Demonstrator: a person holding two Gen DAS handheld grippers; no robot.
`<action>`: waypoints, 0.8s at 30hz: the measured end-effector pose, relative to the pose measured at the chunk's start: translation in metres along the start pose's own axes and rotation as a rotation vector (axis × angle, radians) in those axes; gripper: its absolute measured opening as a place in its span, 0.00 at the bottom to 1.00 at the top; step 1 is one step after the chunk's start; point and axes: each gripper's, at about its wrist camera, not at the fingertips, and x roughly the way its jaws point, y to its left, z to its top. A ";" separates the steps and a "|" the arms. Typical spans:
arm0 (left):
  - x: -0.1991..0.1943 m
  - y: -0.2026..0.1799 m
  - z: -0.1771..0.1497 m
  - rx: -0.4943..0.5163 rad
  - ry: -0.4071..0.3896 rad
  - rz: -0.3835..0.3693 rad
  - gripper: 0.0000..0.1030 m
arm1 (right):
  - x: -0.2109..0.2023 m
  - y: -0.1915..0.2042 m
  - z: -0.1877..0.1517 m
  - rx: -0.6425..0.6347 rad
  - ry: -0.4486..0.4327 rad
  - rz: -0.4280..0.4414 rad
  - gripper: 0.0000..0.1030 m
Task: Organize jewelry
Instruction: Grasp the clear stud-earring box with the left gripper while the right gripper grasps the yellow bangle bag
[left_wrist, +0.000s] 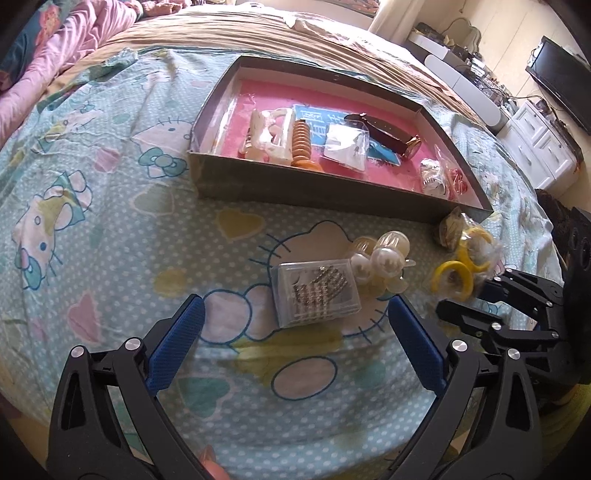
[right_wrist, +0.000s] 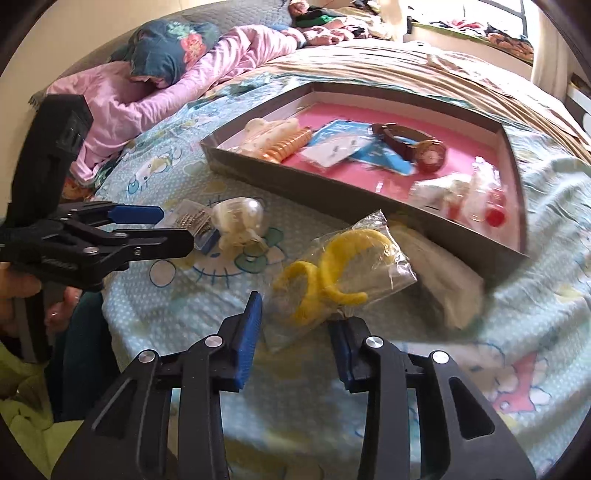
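A: What is shown from the left wrist?

B: The left gripper (left_wrist: 295, 314) is seen with its blue pads spread wide, nothing between them. Just ahead, a clear plastic case (left_wrist: 316, 293) of small silver pieces is laid on the cartoon-cat bedsheet (left_wrist: 110, 192), touched by a pearl hair clip (left_wrist: 380, 260). Beyond, a shallow box (left_wrist: 317, 190) with a pink floor is seen; a cream clip, an orange coil tie, small packets and a brown-strapped watch (left_wrist: 391, 138) are held in it. The right gripper (left_wrist: 469, 301) is seen at the right edge, against a bag of yellow hoops (left_wrist: 461, 264).

A: And from the right wrist?

B: The right gripper (right_wrist: 295, 314) is seen narrowed around the bag of yellow hoops (right_wrist: 340, 273); whether the pads press it cannot be told. A cream pouch (right_wrist: 439, 273), barely visible in the other view, lies between bag and box (right_wrist: 369, 201). The left gripper (right_wrist: 177, 229) and a person's hand (right_wrist: 26, 295) are shown at left, partly covering the case (right_wrist: 192, 219).
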 end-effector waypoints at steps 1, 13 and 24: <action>0.001 -0.001 0.001 0.004 -0.002 0.004 0.81 | -0.003 -0.001 -0.001 0.005 -0.007 -0.002 0.33; -0.006 0.001 0.003 0.008 -0.035 -0.022 0.37 | -0.032 -0.001 0.013 0.018 -0.099 -0.017 0.27; -0.038 0.010 0.014 -0.014 -0.115 -0.019 0.37 | -0.036 0.008 0.029 -0.011 -0.126 -0.002 0.12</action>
